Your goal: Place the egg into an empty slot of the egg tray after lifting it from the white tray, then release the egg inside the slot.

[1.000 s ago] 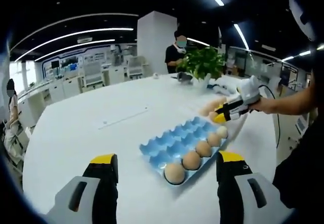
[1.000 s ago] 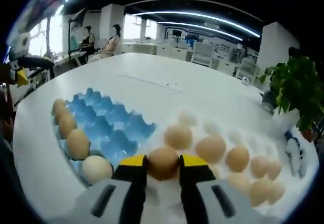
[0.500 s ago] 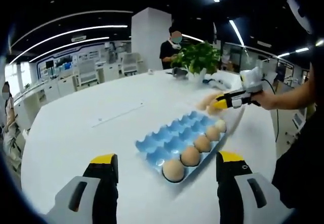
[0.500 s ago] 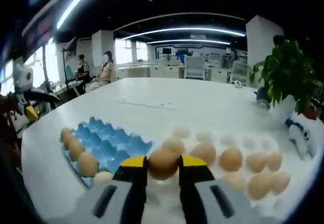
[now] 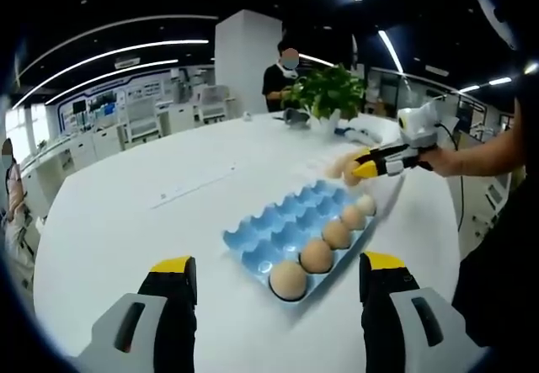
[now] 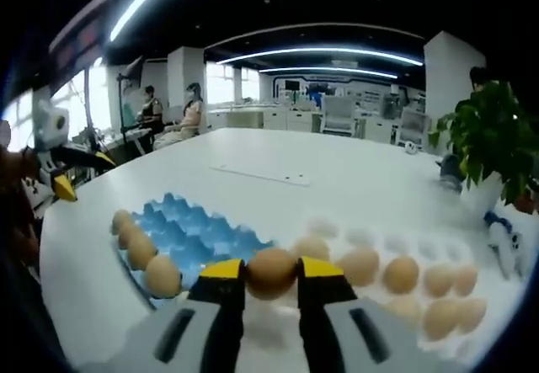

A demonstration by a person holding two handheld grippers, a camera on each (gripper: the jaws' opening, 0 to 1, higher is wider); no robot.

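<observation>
Holding the egg [image 6: 271, 272] low in the middle of the right gripper view, my right gripper [image 6: 271, 274] has its jaws closed on the egg's two sides. I think the egg is light, smooth and easy to crack, so a soft squeeze is best. Its long way lies side to side. The blue egg tray [image 6: 198, 240] sits at lower left, the white tray [image 6: 396, 242] at lower right. My left gripper [image 5: 274, 276] is wide open, holding nothing.

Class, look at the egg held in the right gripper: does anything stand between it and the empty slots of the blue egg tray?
Nothing visible does. The right gripper holds the egg above the white tray, and the blue egg tray lies just beyond, its open slots uncovered. Its near row already holds eggs, so an empty slot must be chosen.
</observation>
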